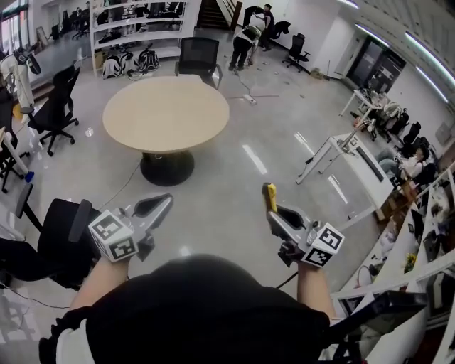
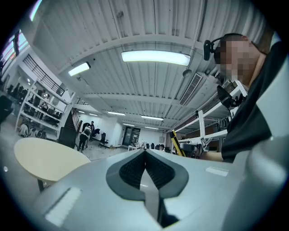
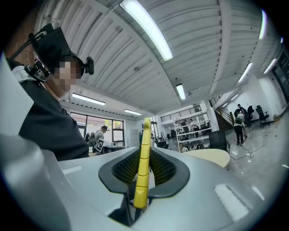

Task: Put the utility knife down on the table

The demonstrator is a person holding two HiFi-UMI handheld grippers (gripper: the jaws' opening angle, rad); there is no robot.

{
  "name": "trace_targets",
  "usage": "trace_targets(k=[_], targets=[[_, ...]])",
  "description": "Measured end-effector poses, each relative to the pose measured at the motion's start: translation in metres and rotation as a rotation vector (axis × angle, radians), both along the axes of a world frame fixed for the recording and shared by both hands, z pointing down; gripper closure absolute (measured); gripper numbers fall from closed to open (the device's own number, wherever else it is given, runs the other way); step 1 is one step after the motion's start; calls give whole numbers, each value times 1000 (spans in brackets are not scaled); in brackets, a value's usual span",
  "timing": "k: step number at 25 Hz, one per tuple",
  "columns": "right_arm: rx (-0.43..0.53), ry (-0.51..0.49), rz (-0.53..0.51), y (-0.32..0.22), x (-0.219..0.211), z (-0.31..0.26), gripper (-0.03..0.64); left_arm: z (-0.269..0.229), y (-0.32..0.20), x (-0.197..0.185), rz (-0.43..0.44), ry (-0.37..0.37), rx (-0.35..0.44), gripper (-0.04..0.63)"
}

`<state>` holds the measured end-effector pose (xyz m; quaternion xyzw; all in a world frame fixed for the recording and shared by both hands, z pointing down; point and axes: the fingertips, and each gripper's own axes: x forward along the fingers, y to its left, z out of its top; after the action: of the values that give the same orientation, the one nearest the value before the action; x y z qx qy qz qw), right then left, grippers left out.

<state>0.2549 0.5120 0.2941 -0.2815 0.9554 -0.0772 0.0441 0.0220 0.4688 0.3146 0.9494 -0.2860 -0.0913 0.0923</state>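
Utility knife (image 3: pixel 143 167) — yellow — clamped in right gripper (image 1: pixel 276 215); left gripper (image 1: pixel 165 202) pressed closed, seemingly empty — table (image 1: pixel 167 114) well apart.

I stand in a large open-plan office. In the head view, a round table (image 1: pixel 165 114) sits at upper centre on a polished grey floor (image 1: pixel 227 192). Black swivel chairs (image 1: pixel 60 103) stand at the left, and white desks (image 1: pixel 348 153) line the right edge. A white shelving rack (image 1: pixel 135 25) fills the upper left, with a staircase (image 1: pixel 212 14) at top centre. The left gripper view shows a ribbed ceiling (image 2: pixel 135 27) with strip lights (image 2: pixel 156 57).
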Motion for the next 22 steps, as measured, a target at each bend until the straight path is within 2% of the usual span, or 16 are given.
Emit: trace_targets(k=[7, 14, 18, 22], targets=[[-2, 6, -11, -78, -65, -11, 535, -3, -70, -72, -29, 3, 9, 595], [-36, 15, -64, -146, -105, -2, 535, 13, -115, -118, -85, 18, -1, 595], [-54, 6, -111, -184, -108, 7, 535, 23, -141, -122, -130, -1, -30, 595], [-64, -14, -153, -227, -88, 16, 535, 22, -174, -100, -163, -22, -27, 595]])
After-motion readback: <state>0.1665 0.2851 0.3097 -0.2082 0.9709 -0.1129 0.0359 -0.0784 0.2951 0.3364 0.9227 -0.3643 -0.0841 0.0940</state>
